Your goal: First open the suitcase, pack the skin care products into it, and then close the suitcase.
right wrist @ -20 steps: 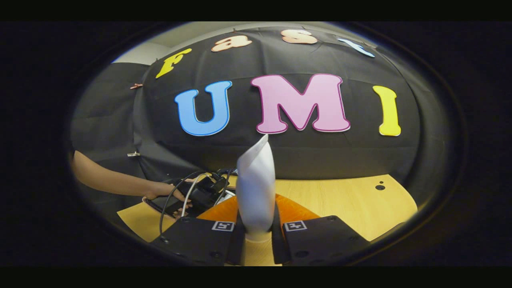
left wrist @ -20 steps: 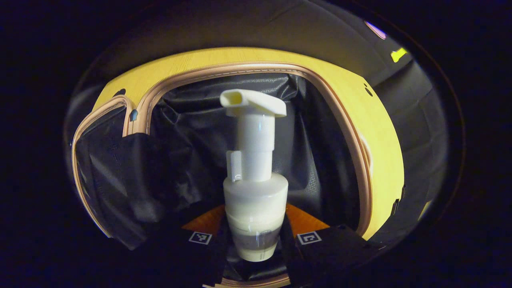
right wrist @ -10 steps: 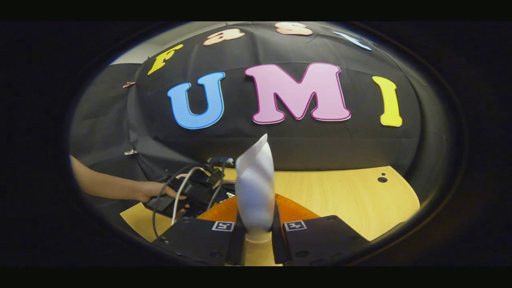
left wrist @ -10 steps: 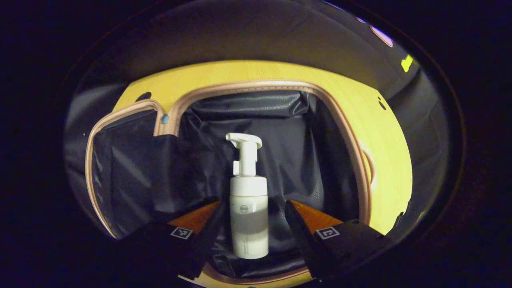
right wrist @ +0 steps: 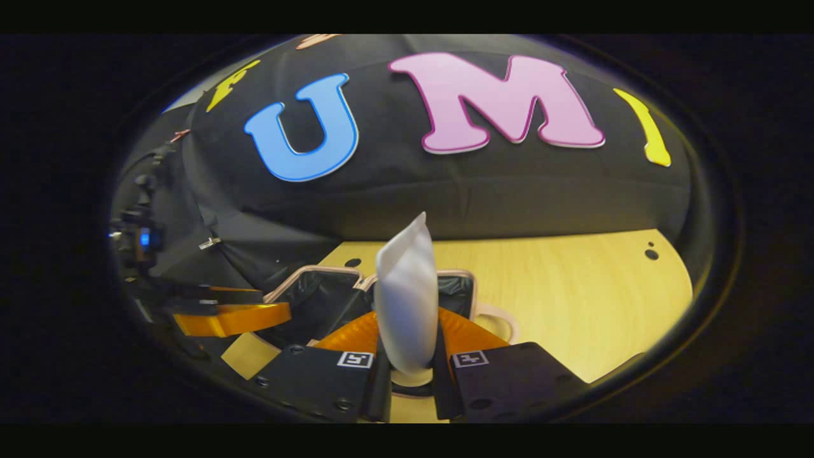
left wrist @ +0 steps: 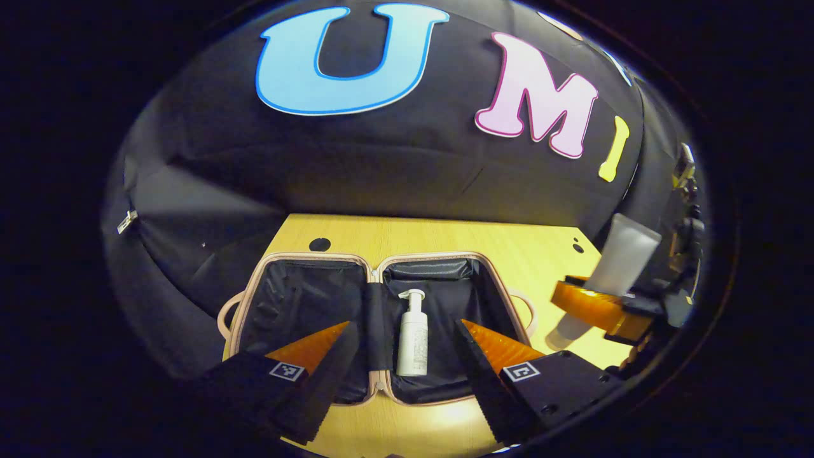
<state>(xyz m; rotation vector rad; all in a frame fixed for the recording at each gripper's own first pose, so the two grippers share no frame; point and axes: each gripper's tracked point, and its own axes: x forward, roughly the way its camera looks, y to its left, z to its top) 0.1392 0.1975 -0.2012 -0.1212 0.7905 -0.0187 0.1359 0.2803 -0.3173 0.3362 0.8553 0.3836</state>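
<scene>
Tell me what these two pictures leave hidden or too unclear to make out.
- Right gripper view: the tube and the right gripper block most of the open suitcase.
- Right gripper view: the tube's cap end sits hidden between the fingers.
- Left gripper view: print on the pump bottle is too small.

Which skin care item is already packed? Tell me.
The pump bottle: it lies in the open suitcase, right half. The tube is clamped in the right gripper, above the table.
</scene>
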